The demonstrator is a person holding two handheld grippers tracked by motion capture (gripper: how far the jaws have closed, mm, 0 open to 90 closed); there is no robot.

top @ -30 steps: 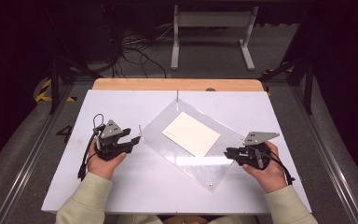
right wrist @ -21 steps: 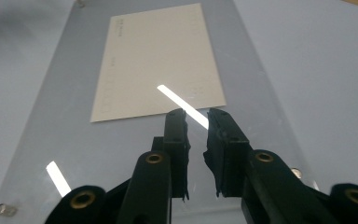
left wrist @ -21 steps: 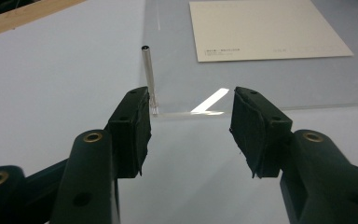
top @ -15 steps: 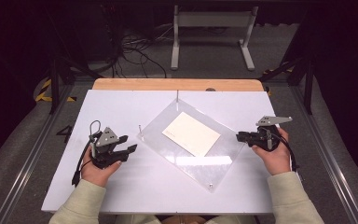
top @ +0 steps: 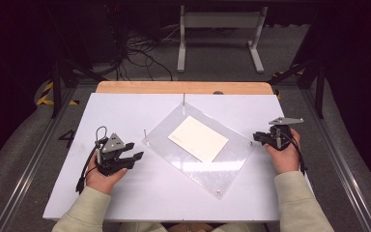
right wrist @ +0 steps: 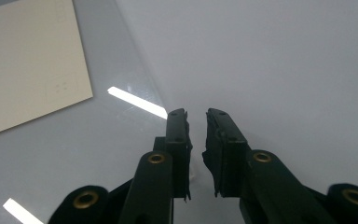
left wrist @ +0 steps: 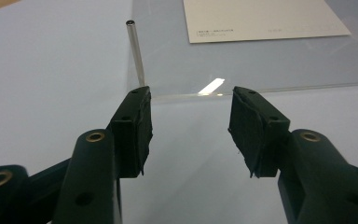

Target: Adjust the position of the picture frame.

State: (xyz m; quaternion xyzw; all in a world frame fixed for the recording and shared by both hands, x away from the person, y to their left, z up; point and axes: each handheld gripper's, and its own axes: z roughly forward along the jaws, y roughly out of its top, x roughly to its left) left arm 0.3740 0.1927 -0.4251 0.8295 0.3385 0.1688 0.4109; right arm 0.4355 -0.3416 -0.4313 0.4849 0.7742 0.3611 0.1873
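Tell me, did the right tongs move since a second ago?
Yes. The right tongs went up the picture and outward, from over the clear plastic sheet's near-right part to its right corner.

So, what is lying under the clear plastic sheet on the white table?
A cream paper card lies flat beneath the clear plastic sheet, with a small line of print near one edge. The rest beneath is white table. The card's underside is covered, so nothing can be told of it.

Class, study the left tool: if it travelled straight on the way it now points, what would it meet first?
Probably the near edge of the clear acrylic sheet, beside the upright metal pin; the left tool stands open just short of it, though depth is uncertain.
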